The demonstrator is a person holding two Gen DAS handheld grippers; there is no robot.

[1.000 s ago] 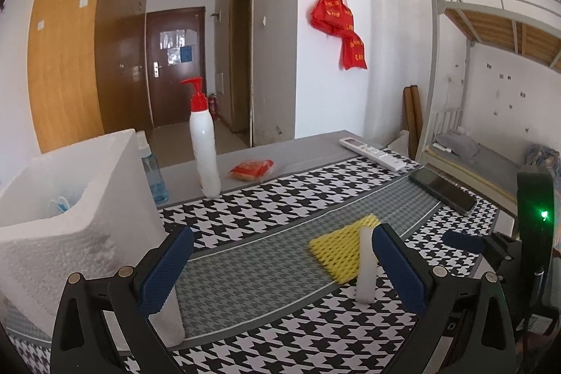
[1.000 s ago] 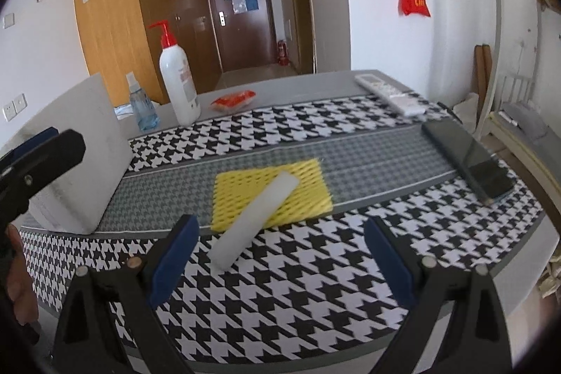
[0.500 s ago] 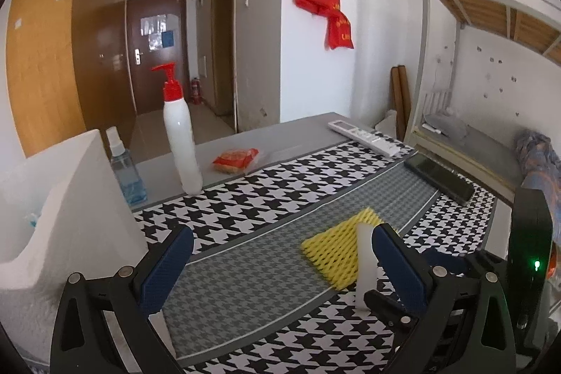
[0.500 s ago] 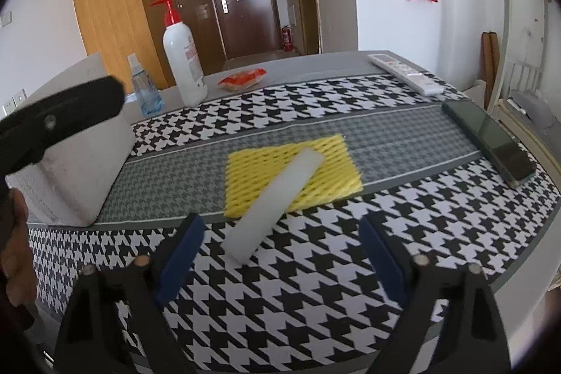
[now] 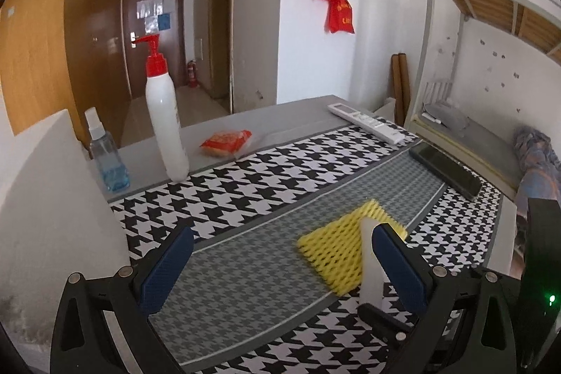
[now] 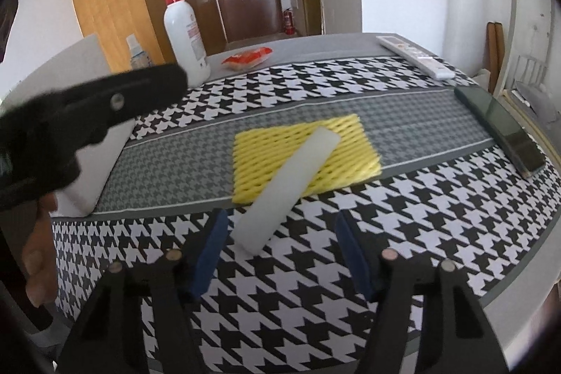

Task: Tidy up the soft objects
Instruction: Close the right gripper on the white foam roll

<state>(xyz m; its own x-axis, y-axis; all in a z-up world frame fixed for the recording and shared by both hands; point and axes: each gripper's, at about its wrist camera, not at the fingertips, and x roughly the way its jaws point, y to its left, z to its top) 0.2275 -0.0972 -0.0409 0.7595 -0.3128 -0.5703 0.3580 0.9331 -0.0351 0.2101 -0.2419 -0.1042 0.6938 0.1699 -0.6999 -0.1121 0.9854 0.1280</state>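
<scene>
Our right gripper spread around the near end of the white foam bar, bar lying across the yellow foam mesh sheet at frame centre, our left gripper spread, empty

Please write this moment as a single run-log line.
phase: approach | right gripper: open, near end of white foam bar | bar: on yellow foam net | left gripper: open, holds nothing

Yellow foam net: soft ribbed mesh, matt. White foam bar atop net: smooth, matt. Houndstooth cloth under net: woven. Phone right of net: glossy.
</scene>
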